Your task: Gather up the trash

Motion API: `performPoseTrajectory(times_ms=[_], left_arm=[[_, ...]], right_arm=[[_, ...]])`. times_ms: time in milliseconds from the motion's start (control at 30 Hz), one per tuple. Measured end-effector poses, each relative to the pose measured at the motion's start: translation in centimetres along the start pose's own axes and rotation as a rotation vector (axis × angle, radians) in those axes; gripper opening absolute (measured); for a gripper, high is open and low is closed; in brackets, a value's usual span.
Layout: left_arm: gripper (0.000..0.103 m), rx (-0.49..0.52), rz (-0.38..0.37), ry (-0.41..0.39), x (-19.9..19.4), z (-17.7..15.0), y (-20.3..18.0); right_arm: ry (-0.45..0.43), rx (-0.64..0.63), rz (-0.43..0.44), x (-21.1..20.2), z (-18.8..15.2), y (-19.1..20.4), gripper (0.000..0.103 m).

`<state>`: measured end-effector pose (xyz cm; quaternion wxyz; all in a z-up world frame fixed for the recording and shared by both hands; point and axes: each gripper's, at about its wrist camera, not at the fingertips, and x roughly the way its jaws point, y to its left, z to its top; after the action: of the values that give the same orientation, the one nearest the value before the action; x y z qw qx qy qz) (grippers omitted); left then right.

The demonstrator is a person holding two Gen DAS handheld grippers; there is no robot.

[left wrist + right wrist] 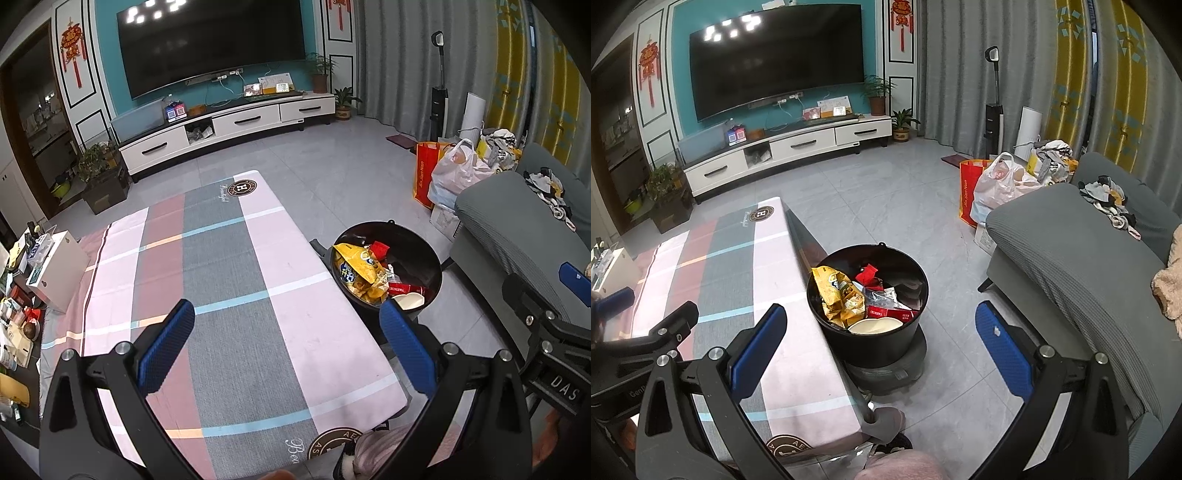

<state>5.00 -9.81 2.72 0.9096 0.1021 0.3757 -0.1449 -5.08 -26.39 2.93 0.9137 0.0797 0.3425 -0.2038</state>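
Observation:
A black round bin stands on the floor right of the low table, holding a yellow snack bag, red packets and a pale bowl. In the left wrist view the same bin sits beyond the table's right edge. My left gripper hovers open over the plaid tablecloth, nothing between its blue pads. My right gripper is open and empty, above the bin's near side. The right gripper also shows at the far right of the left wrist view.
A grey sofa runs along the right, with bags piled at its far end. A white box and cluttered small items sit left of the table. A TV stand lines the far wall. A person's knee shows at the bottom.

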Motion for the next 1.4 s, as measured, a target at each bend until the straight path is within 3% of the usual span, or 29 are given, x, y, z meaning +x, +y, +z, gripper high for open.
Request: performPoseTrajectory(times_ms=[1400], left_arm=[[0.1,0.007,-0.004,-0.005,0.22,0.15,-0.21]], right_arm=[[0.002,0.007,-0.004,0.35,-0.11,-0.14,0.1]])
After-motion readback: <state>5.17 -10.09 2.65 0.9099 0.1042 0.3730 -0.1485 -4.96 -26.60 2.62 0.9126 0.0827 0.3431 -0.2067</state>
